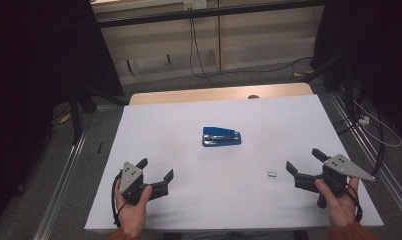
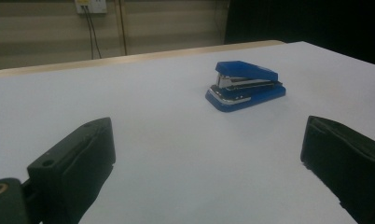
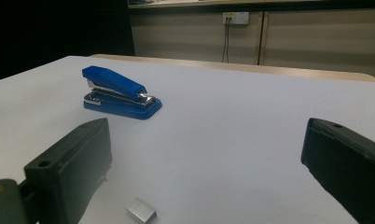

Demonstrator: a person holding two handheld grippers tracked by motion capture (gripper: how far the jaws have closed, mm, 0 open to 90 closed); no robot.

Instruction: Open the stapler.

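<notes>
A blue stapler lies shut near the middle of the white table top; it also appears ahead in the left gripper view and the right gripper view. A small silvery block of staples rests on the table just left of my right gripper, and close before its jaws. My left gripper is held low at the near left, open and empty. The right gripper is open too, with nothing between its jaws.
The table's wooden far edge ends before a panelled wall with hanging cables. Metal rails run along the floor on both sides. Black stands and cables crowd the right side.
</notes>
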